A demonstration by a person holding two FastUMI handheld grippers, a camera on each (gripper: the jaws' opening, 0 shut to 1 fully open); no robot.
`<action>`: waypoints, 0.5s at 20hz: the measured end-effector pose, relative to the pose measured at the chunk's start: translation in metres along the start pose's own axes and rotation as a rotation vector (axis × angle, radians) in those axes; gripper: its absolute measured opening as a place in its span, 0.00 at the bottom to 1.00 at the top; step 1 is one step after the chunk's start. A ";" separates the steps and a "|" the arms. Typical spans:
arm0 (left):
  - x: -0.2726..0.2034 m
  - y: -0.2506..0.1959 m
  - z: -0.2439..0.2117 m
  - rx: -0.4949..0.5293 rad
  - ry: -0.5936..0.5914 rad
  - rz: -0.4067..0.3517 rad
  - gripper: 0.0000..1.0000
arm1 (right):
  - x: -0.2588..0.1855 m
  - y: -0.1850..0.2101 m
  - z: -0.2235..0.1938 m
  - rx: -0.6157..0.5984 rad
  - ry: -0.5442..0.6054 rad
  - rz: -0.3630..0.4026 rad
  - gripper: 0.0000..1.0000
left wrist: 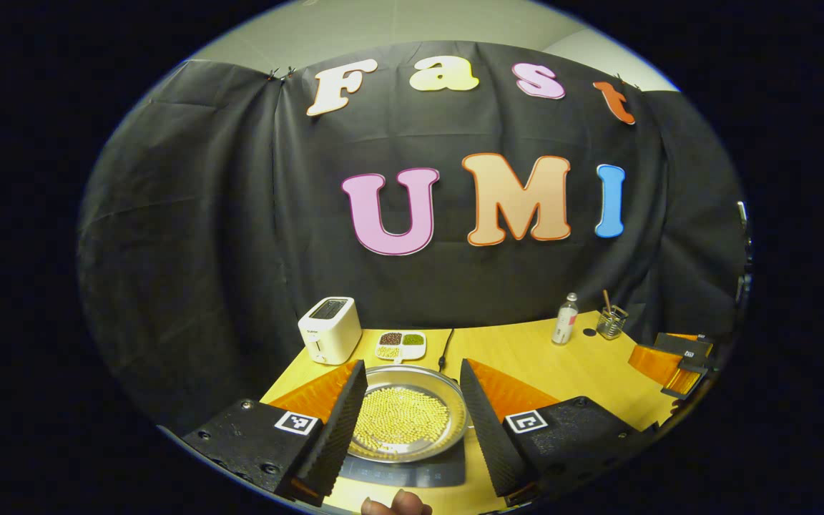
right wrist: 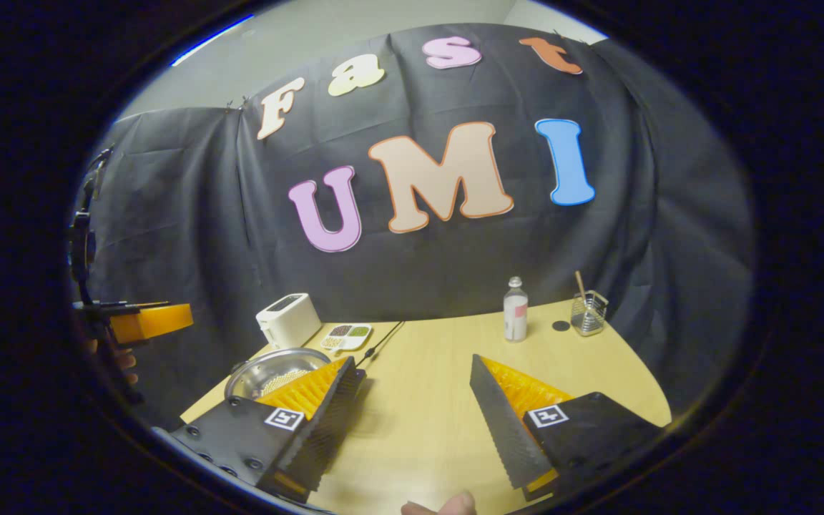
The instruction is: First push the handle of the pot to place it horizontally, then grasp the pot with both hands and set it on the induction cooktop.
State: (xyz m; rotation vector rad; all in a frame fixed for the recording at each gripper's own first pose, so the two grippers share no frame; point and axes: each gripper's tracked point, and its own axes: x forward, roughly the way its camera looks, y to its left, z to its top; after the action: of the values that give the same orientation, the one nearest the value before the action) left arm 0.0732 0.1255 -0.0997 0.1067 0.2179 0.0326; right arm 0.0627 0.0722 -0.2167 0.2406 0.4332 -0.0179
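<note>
Now, in the left gripper view, the white toaster (left wrist: 329, 329) stands at ten o'clock from the pot (left wrist: 409, 413), near the booth's cloth wall. Just right of it lies a small divided dish (left wrist: 401, 345) of dark, green and pale grains. The left tongs (left wrist: 412, 422) hang wide open, holding nothing, their ribbed fingers (left wrist: 340, 422) flanking the pot without touching it. That shallow steel pot, filled with yellow beans, sits on the dark induction cooktop (left wrist: 405, 472), whose cord (left wrist: 445, 348) runs off toward twelve o'clock. Farther right on the tabletop (left wrist: 569, 368) stand a bottle (left wrist: 564, 320) and a wire cup (left wrist: 611, 322), and the other tongs (left wrist: 673, 365) show at three o'clock.

In the right gripper view, the left tongs (right wrist: 141, 322) are at nine o'clock, held by a hand (right wrist: 122, 361). The pot (right wrist: 272, 372) lies at ten o'clock, partly behind a finger of the right tongs (right wrist: 412, 422), which are also wide open over bare tabletop (right wrist: 426, 372).
</note>
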 end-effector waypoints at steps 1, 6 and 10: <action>-0.009 -0.010 0.008 0.020 -0.023 -0.009 0.80 | -0.009 -0.011 0.008 0.004 -0.022 -0.007 0.93; -0.038 -0.058 0.026 0.034 -0.073 -0.061 0.80 | -0.054 -0.062 0.051 0.008 -0.105 -0.070 0.92; -0.053 -0.081 0.037 0.010 -0.111 -0.134 0.80 | -0.082 -0.087 0.087 -0.010 -0.180 -0.136 0.92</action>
State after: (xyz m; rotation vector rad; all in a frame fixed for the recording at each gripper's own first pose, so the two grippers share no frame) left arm 0.0312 0.0391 -0.0613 0.1032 0.1141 -0.1079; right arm 0.0182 -0.0356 -0.1256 0.1973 0.2694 -0.1695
